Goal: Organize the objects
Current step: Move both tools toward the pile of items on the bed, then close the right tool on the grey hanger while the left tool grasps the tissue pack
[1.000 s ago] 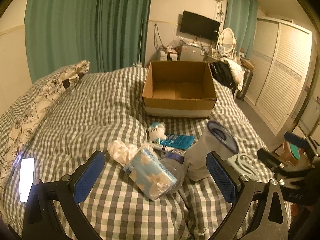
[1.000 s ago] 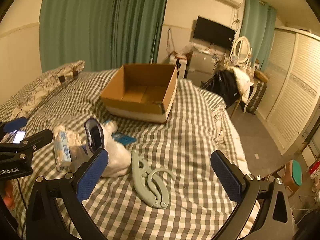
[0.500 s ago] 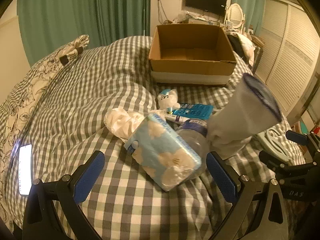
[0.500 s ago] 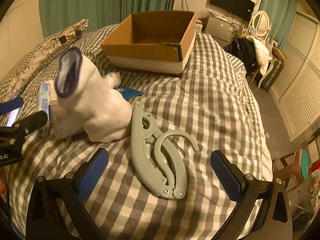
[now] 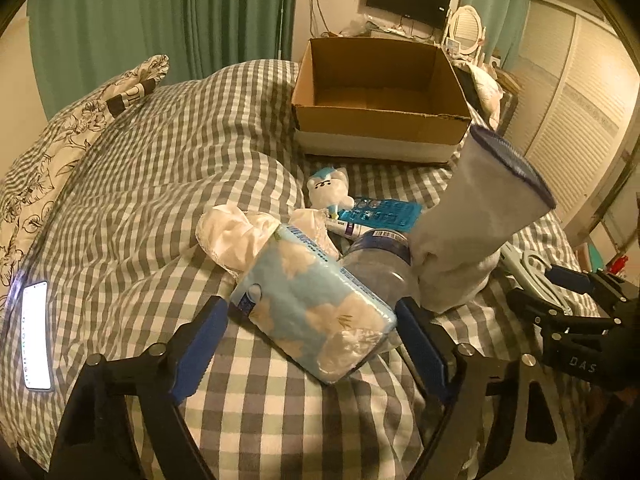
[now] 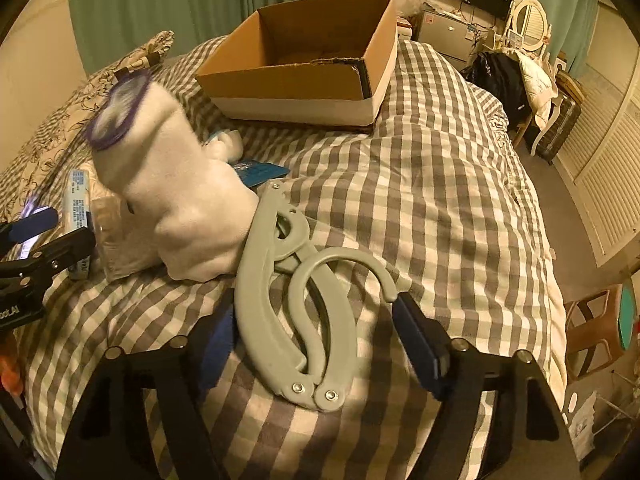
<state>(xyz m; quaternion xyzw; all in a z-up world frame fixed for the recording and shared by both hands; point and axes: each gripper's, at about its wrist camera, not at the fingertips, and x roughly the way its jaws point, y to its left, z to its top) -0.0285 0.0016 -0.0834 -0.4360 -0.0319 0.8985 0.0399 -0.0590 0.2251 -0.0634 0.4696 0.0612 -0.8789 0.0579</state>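
A blue tissue pack (image 5: 312,308) lies on the checked bed between the fingers of my left gripper (image 5: 312,344), which is open and straddles it. A clear jar (image 5: 380,260) and a white sock with a purple cuff (image 5: 476,224) lie just right of it. My right gripper (image 6: 316,344) is open around a grey folding hanger (image 6: 280,292) beside the sock (image 6: 176,200). An open cardboard box (image 5: 380,92) stands further back, and also shows in the right wrist view (image 6: 304,64).
A small plush toy (image 5: 328,190), a blue blister pack (image 5: 380,212), a tube and white cloth (image 5: 236,236) lie behind the pack. A lit phone (image 5: 36,340) lies at the left. A patterned pillow (image 5: 60,148) is far left. The bed edge drops off at right (image 6: 552,280).
Both grippers have moved forward and down. The tissue pack now sits between the left fingers and the hanger between the right fingers. Both have narrowed their opening.
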